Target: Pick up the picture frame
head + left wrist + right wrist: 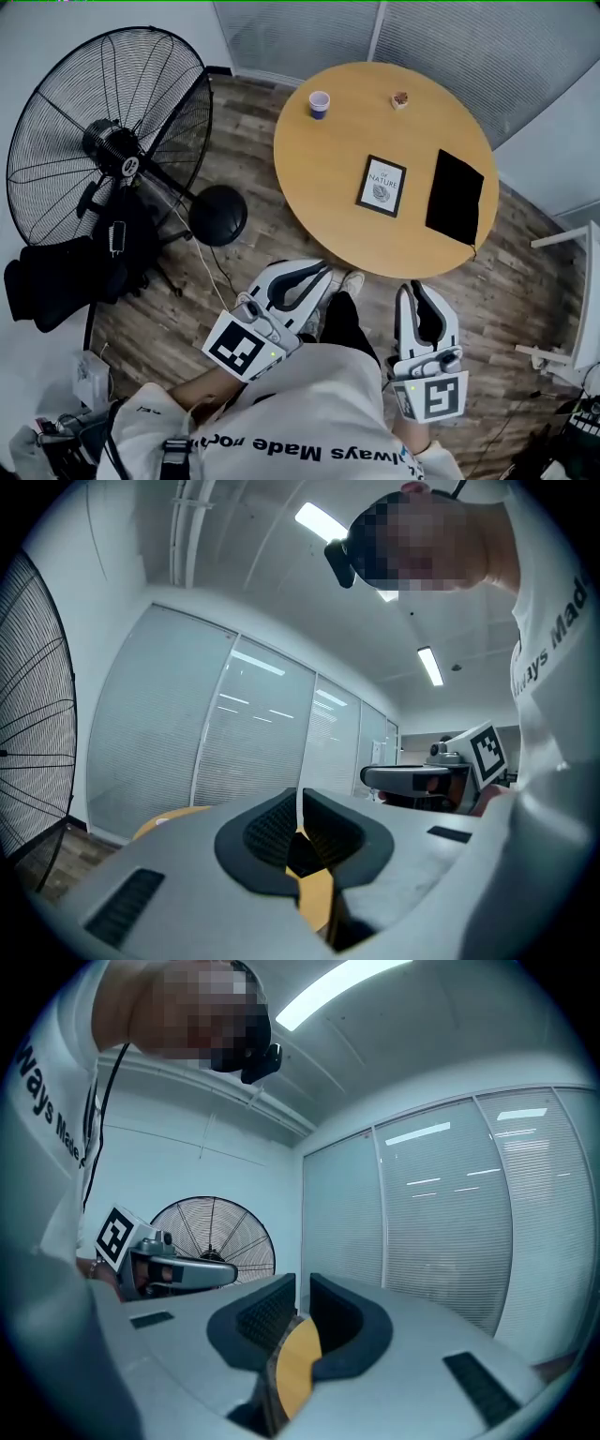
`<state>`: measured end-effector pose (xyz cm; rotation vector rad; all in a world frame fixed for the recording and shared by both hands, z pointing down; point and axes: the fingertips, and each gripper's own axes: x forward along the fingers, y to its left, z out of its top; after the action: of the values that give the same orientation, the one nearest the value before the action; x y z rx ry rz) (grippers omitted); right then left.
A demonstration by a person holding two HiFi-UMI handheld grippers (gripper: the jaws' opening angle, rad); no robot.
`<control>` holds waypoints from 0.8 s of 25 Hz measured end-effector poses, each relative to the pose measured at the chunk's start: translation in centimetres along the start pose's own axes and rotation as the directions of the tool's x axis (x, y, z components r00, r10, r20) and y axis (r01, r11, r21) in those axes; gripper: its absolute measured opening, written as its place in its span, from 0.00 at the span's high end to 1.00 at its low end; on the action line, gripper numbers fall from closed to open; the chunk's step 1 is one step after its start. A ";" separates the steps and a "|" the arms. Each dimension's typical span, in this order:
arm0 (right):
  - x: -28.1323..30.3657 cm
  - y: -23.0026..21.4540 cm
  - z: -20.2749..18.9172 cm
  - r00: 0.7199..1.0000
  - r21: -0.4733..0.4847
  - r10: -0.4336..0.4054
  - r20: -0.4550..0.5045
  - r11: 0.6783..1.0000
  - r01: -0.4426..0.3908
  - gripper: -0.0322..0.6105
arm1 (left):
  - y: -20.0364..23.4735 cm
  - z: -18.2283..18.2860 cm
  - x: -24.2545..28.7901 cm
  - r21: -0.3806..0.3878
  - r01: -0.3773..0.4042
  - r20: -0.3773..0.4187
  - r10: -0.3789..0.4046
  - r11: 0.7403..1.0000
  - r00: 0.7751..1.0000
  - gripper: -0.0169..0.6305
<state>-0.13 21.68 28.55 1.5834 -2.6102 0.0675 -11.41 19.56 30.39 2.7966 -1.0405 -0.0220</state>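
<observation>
While the picture frame (382, 186) lies flat on the tabletop (323, 164), the left claw (322, 269) and right claw (412, 287) sit closed and empty at the person's waist. I'd guess they're held low because the reach hasn't begun.

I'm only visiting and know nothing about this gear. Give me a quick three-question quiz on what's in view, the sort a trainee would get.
1. True or false: the picture frame lies flat on the round table, and neither gripper touches it.
2. What lies on the table just to the right of the frame in the head view? A) a black pad B) a bowl C) a bottle
3. Fill in: the jaws of the left gripper and the right gripper are both ____ and hold nothing.

Key: 1 true; 2 A; 3 shut.
</observation>
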 end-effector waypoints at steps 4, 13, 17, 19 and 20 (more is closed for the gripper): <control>1.4 -2.3 0.1 1.000 0.003 -0.007 0.007 1.000 0.007 0.84 | 0.9 0.7 2.6 -0.018 -0.005 0.012 0.005 1.000 1.000 0.91; 5.0 -9.6 0.4 0.999 0.015 -0.035 0.014 0.999 0.035 0.84 | 3.1 1.3 10.5 0.002 0.016 -0.013 -0.016 1.000 1.000 0.91; 6.7 -13.6 0.6 0.999 0.017 -0.041 0.013 0.999 0.041 0.84 | 4.0 1.8 14.8 0.007 0.014 -0.020 -0.014 1.000 1.000 0.91; 7.3 -15.4 0.7 0.999 0.019 -0.047 0.013 0.999 0.046 0.84 | 4.2 2.0 16.8 0.013 0.019 -0.025 -0.019 1.000 1.000 0.91; 7.6 -16.3 0.8 0.999 0.020 -0.049 0.014 0.999 0.049 0.84 | 4.2 2.1 17.7 0.015 0.022 -0.025 -0.021 1.000 0.999 0.91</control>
<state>10.79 7.40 28.38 1.6599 -2.5879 0.0789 -0.85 4.56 29.66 2.8142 -1.0090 0.0182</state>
